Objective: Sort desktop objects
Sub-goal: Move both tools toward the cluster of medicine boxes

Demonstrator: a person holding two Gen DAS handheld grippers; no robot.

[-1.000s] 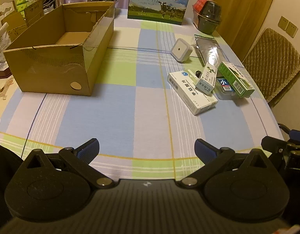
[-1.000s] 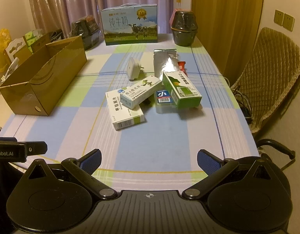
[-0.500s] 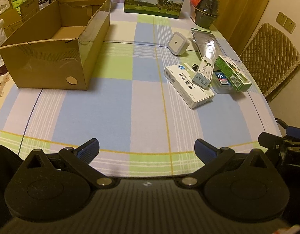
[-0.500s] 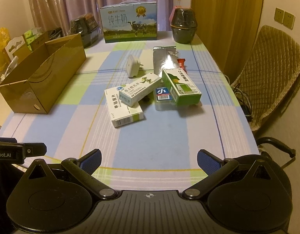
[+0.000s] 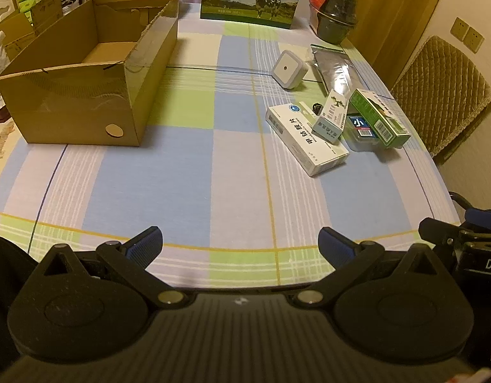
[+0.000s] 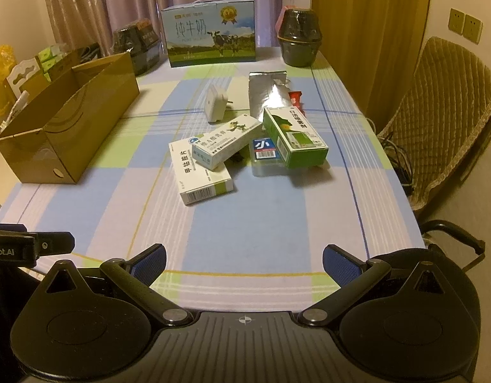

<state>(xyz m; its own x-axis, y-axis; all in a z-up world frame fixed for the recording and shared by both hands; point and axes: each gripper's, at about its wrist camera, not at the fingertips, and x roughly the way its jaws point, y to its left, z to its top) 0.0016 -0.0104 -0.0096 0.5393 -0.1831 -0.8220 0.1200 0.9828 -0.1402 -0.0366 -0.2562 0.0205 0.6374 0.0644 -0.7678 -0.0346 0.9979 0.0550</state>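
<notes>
Clutter sits bunched mid-bench toward the right: white box (image 6: 203, 172) flat on the cloth, a slimmer cream box (image 6: 227, 140) propped across its far end, a green box (image 6: 295, 137) leaning on a clear case (image 6: 264, 156), plus a plug (image 6: 215, 103) and foil pouch (image 6: 267, 92) behind. Looks like it was all dumped there for sorting. The carton (image 5: 85, 73) waits on the left, open top, nothing visible inside, so I'd guess that's where stuff goes. Left tool (image 5: 240, 242) and right tool (image 6: 243, 260) both hang over the near edge with jaws spread wide, holding nothing, well short of the pile. Nothing sorted yet. White box is nearest, so probably the easiest first grab.
</notes>
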